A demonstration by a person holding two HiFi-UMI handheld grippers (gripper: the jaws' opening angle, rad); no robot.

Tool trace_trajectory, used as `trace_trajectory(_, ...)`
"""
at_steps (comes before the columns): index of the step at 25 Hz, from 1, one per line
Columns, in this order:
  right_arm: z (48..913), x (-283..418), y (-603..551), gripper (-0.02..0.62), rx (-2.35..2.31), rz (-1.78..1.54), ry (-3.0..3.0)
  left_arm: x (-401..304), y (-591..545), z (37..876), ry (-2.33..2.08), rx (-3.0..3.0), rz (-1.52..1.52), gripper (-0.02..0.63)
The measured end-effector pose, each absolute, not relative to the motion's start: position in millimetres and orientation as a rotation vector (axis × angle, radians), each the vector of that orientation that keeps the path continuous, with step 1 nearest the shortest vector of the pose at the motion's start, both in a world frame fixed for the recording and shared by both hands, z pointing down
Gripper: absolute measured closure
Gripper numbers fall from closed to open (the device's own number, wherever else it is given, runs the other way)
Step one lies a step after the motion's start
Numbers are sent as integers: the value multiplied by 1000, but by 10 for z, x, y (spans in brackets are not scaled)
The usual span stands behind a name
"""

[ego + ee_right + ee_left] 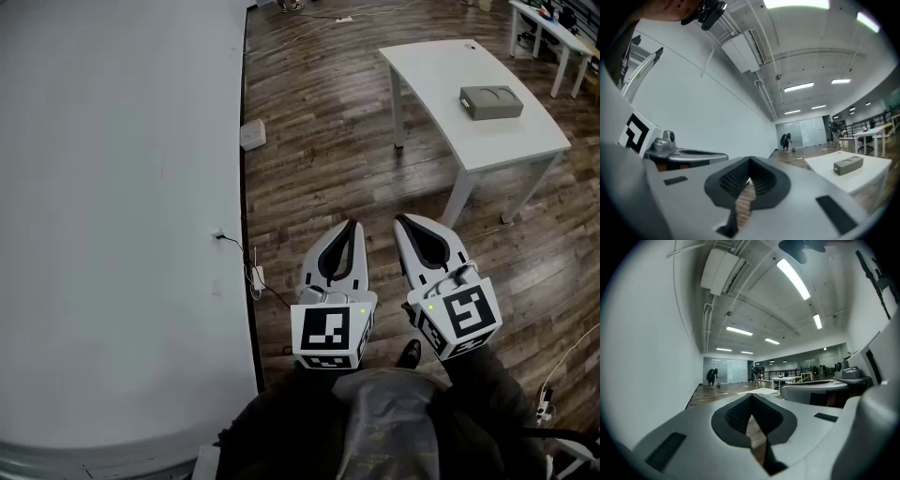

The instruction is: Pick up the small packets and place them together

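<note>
Two grippers: the left gripper (353, 226) and the right gripper (402, 221) are held side by side, near each other but apart, both pointing level over the wood floor (319, 169).
Left jaws: together, tips meeting (751, 395), with nothing between them.
Right jaws: together as well (749, 159), with nothing in the grip.
Small packets: I cannot tell where they lie; none can be made out in any view.
White table (441, 84): stands well ahead and to the right of the grippers, and shows at the right of the right gripper view (820, 166).
Grey box (490, 102): rests on that table toward its far right side (848, 165).
White wall (122, 187): fills the left of the head view, just beside the left gripper.
Small white box (252, 135): on the floor against the wall's foot.
Cable (255, 274): hangs at the wall near the left gripper.
Distant people: one by the glass wall at the far end of the room (711, 377).
Shoe (409, 352): below the grippers, between their marker cubes.
</note>
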State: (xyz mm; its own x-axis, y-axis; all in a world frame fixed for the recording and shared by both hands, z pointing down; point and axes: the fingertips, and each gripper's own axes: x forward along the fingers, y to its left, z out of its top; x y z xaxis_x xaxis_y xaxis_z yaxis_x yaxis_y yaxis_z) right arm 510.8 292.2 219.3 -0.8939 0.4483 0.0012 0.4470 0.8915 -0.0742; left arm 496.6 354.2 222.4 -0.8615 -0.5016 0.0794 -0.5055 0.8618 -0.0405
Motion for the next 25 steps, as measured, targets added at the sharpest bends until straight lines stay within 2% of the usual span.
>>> trace_trajectory(18,2457,5032,2615,591,-838,177,-2957,4971,3253,2500,-2928,664,100,603)
trace_trajectory(25,2610,4611,2745,591,-833,185,-2944,4555,3365,2708,-2877,682,81,603)
